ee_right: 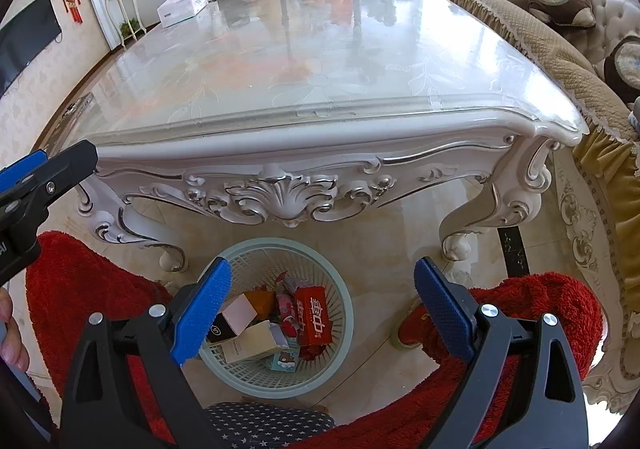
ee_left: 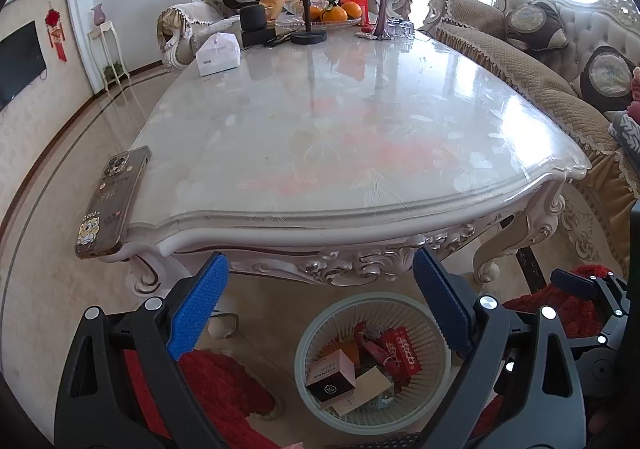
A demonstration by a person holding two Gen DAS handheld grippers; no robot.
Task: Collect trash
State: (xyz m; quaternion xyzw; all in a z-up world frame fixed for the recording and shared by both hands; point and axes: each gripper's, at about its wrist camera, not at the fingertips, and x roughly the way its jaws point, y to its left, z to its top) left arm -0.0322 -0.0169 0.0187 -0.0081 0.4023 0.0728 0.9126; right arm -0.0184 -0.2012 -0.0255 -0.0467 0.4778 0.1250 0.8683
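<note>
Carved white coffee table point(ee_left: 360, 205), glossy marble-look top, fills frame centre. Lower left corner: phone point(ee_left: 110, 201), cartoon case, overhanging the edge. Upper left: white tissue box point(ee_left: 218, 55). Top centre: black stand point(ee_left: 308, 35), fruit tray with oranges point(ee_left: 334, 14), vase of roses point(ee_left: 383, 7). Tiled floor point(ee_left: 76, 153), bottom centre: pale basket point(ee_left: 370, 423) holding boxes and wrappers.

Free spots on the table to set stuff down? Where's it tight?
Bare: the whole middle and near end of the table, from the tissue box to the front edge. Its near left corner holds a phone. Crowded: the far end, around the fruit tray, stand and vase.
</note>
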